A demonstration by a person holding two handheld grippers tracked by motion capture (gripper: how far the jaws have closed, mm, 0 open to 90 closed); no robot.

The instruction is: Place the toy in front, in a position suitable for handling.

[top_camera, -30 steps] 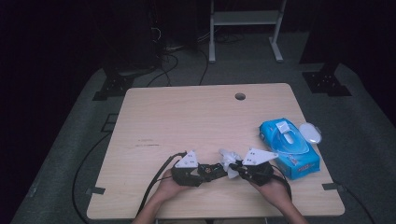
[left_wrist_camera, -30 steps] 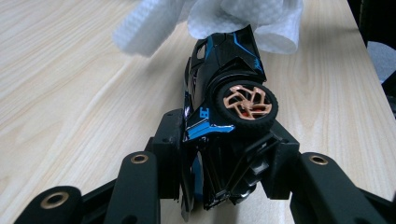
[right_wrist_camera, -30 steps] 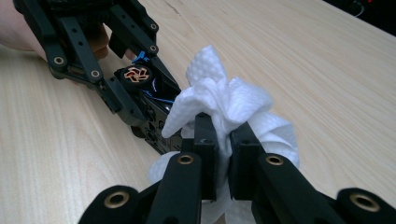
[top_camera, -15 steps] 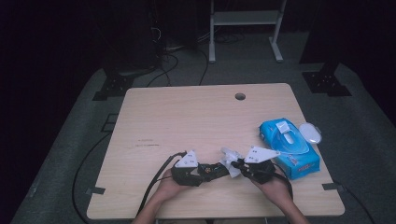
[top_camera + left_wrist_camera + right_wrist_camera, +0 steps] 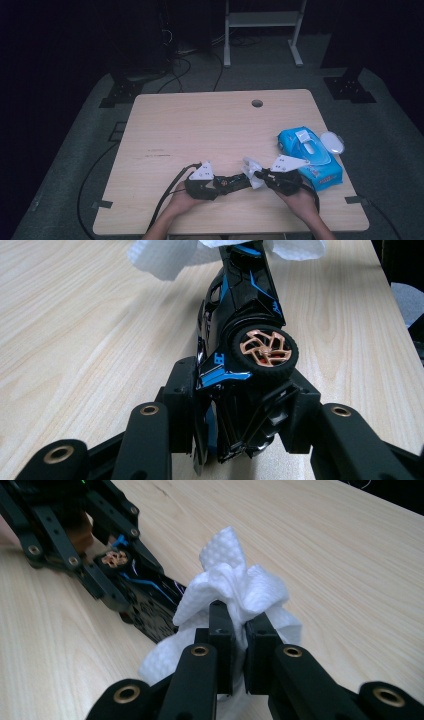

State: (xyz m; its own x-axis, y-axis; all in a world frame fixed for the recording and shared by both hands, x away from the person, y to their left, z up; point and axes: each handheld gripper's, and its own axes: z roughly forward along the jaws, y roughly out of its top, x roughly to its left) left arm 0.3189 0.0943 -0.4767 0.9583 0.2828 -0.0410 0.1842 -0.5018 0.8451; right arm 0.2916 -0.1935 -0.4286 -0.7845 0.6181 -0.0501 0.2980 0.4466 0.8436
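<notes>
left gripper [image 5: 235,405] clamps the black toy car [image 5: 240,330] on its side, low over the table's near edge [image 5: 225,225]; right gripper [image 5: 239,630] pinches a white wipe [image 5: 235,587] against its nose. wiping step underway; next needs gentle strokes along the body.

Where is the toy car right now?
The black-and-blue toy car is clamped in the left gripper near the table's front edge, its far end touching the white wipe.

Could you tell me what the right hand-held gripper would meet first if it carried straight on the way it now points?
Probably the toy car: the right hand-held gripper already presses its wipe toward it.
</notes>
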